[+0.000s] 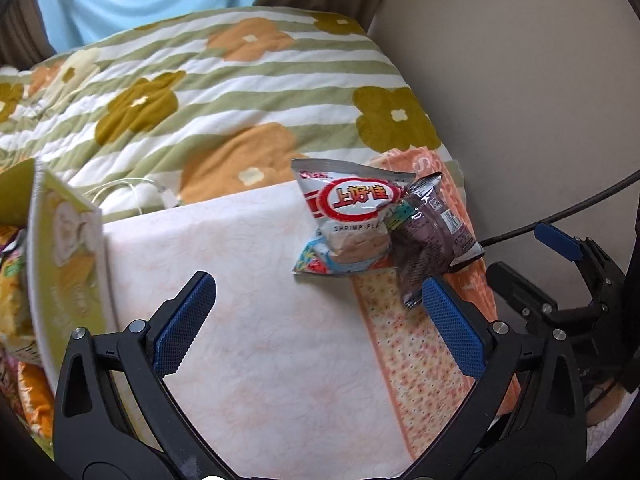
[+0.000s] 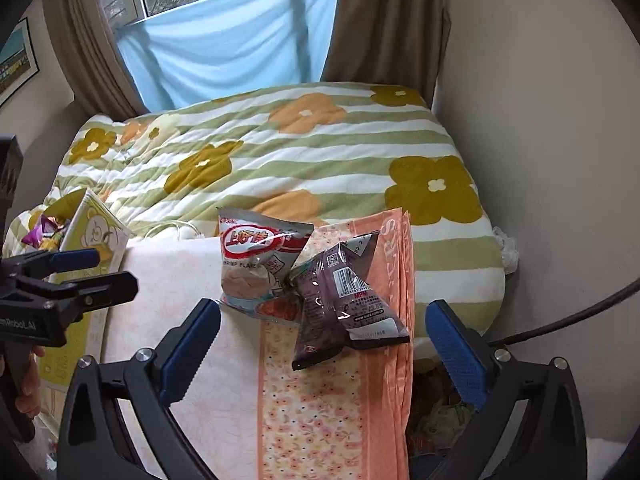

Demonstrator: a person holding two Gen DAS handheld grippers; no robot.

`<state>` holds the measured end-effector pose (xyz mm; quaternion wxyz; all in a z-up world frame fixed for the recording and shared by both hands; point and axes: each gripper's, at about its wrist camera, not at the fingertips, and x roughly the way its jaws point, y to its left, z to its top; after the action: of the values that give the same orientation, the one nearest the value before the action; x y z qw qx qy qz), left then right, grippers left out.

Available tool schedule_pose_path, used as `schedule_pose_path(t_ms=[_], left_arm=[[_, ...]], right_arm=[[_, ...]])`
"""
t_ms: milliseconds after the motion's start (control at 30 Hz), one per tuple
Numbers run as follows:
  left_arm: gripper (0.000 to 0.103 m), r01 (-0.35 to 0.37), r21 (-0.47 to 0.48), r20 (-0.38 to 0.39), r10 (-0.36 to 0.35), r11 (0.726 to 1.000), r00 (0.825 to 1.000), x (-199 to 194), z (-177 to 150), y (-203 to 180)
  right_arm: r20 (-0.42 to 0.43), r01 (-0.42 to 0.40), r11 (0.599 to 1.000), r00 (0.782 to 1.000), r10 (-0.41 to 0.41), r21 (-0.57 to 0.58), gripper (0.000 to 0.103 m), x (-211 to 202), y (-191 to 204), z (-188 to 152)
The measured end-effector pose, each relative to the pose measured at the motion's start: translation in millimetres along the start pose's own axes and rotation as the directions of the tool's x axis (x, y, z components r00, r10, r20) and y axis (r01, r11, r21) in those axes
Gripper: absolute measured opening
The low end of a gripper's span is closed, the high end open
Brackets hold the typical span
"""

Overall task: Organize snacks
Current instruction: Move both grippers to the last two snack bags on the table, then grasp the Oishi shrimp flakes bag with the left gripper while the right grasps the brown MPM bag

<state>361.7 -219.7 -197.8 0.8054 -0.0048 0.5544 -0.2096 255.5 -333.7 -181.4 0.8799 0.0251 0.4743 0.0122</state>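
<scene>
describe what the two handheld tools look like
Both tools, left and right, have black plastic frames with silver screws and blue textured pads on two fingers. The left one carries white lettering on its side. A black cable trails near the right.

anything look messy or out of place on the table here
Two snack packets lie loose on the cloth-covered table, not in the yellow cartoon-print bag at its left. The crumpled white-and-red shrimp chips packet and the dark purple foil packet overlap at one corner, the purple one face-down, barcode up. Nothing looks spilled or torn.
</scene>
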Motion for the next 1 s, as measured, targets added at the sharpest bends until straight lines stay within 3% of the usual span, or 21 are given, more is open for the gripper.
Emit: schedule_pose_path(t_ms=[267,467,700,767,867,1000], left_arm=[[0.102,0.018,-0.028,-0.092,-0.021,0.999,0.996,91,27,-18],[0.100,0.025,-0.034,-0.130,-0.029,0.999,0.991,122,32,-15],[0.074,0.065,-0.054,-0.148,-0.073,0.996,0.986,132,28,-10],[0.062,0.071,-0.034,-0.138,-0.075,0.997,0.988,129,29,-14],[0.058,0.053,-0.007,-0.133,-0.053,0.999,0.990,125,30,-19],[0.054,0.037,0.002,-0.124,-0.036,0.999,0.992,120,30,-16]], right_arm=[[-0.080,-0.033,0.992,0.997,0.023,-0.119,0.102,65,-13,-4],[-0.101,-0.023,0.987,0.995,0.006,-0.161,0.102,84,-16,-7],[-0.118,-0.013,0.979,0.993,-0.011,-0.203,0.102,94,-13,-6],[-0.114,-0.014,0.976,0.993,-0.012,-0.219,0.102,95,-10,-6],[-0.116,-0.015,0.974,0.993,-0.012,-0.228,0.101,98,-9,-4],[-0.128,-0.022,0.973,0.992,-0.008,-0.229,0.090,101,-9,-3]])
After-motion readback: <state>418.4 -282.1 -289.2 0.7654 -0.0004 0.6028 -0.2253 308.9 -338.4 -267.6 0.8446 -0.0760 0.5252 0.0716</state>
